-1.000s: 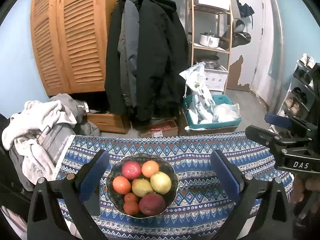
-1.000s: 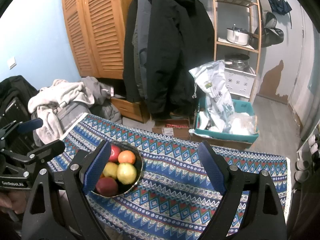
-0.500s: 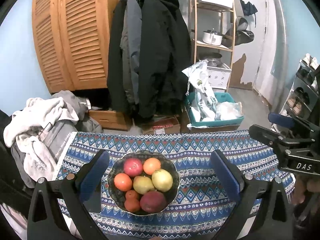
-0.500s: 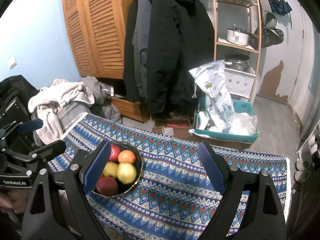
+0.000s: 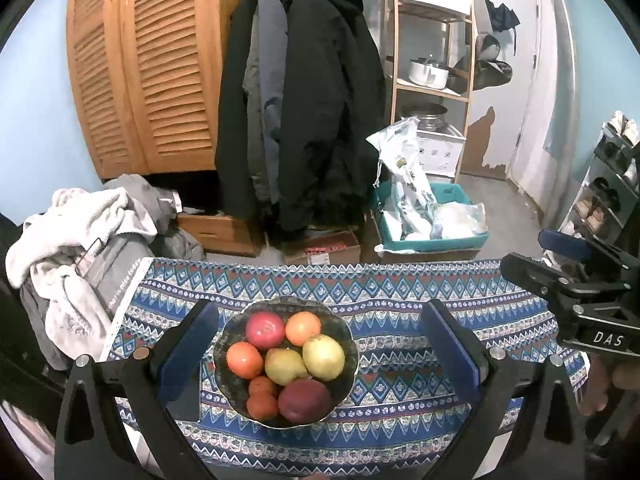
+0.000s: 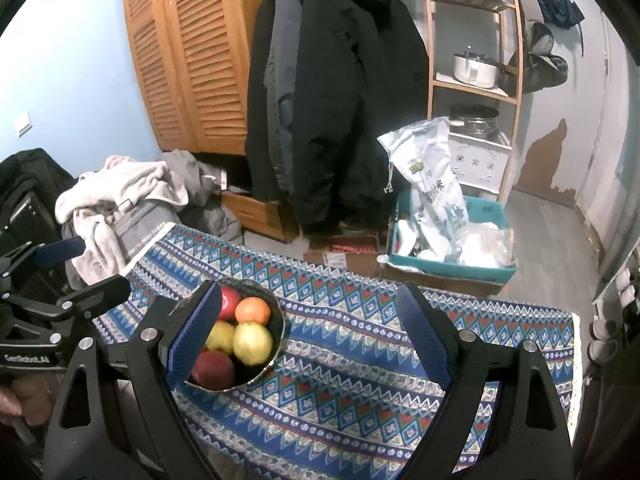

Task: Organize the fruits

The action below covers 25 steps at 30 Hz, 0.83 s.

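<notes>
A dark bowl (image 5: 344, 334) sits on the blue patterned tablecloth (image 5: 400, 304) and holds several fruits: a red apple (image 5: 265, 329), an orange (image 5: 303, 328), a yellow-green apple (image 5: 323, 357), a pear (image 5: 285, 366) and a dark red fruit (image 5: 305, 400). My left gripper (image 5: 320, 350) is open and hangs above the bowl, holding nothing. My right gripper (image 6: 310, 334) is also open and empty; the bowl (image 6: 276, 322) lies by its left finger, which hides part of it. Each gripper shows at the edge of the other's view.
Beyond the table's far edge are a heap of clothes (image 5: 80, 240) on the left, hanging coats (image 5: 304, 120), cardboard boxes (image 5: 324, 248) and a teal bin (image 5: 432, 236) with bags. A shoe rack (image 5: 608, 184) stands at the right. Bare cloth (image 6: 360, 360) lies right of the bowl.
The left wrist view has tilted slightly, so the bowl sits a little lower and nearer in it. The right gripper has barely moved. Both stay open.
</notes>
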### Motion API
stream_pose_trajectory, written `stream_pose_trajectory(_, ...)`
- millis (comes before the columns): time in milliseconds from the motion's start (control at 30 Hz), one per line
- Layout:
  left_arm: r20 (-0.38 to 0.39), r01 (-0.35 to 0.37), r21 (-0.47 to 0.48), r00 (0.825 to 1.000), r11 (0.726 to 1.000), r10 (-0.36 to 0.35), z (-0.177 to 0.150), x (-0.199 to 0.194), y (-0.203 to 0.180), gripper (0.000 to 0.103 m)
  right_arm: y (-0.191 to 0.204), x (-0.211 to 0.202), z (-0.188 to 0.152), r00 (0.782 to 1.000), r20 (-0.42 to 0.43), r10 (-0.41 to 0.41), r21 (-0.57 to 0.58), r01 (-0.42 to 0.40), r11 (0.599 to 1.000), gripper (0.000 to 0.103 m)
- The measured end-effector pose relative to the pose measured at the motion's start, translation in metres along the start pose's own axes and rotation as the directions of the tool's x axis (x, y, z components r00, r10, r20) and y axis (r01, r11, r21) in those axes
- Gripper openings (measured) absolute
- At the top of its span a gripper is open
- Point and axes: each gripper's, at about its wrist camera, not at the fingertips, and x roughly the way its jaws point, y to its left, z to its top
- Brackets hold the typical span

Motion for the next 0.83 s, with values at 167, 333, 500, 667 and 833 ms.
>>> stream_pose_trajectory(167,0.003,0.001,0.001,1.000,1.000,-0.001,0.0005,-0.0008,-0.0006,0.102,0.0002,0.0002,0.0000,1.000,0.002,-0.001,0.001,0.000,1.000,0.088)
stream_pose_trajectory(333,-0.008,-0.007,0.001,1.000,1.000,0.007,0.0000,0.0012,-0.0003,0.102,-0.0001,0.0004,0.0000,1.000,0.001,-0.001,0.002,0.001,1.000,0.088)
stream_pose_trajectory(500,-0.016,-0.014,0.004,1.000,1.000,0.014,-0.0005,0.0034,-0.0017,0.102,0.0015,0.0011,-0.0009,1.000,-0.005,-0.002,0.001,0.002,1.000,0.088)
stream_pose_trajectory(667,-0.015,-0.013,-0.009,1.000,1.000,0.013,-0.0008,0.0039,-0.0015,0.102,0.0035,0.0010,-0.0012,1.000,-0.005,-0.002,0.000,0.002,1.000,0.088)
stream_pose_trajectory(833,-0.017,-0.017,-0.010,1.000,1.000,0.017,-0.0014,0.0045,-0.0015,0.102,0.0021,0.0010,-0.0010,1.000,-0.006,-0.001,0.001,0.001,1.000,0.088)
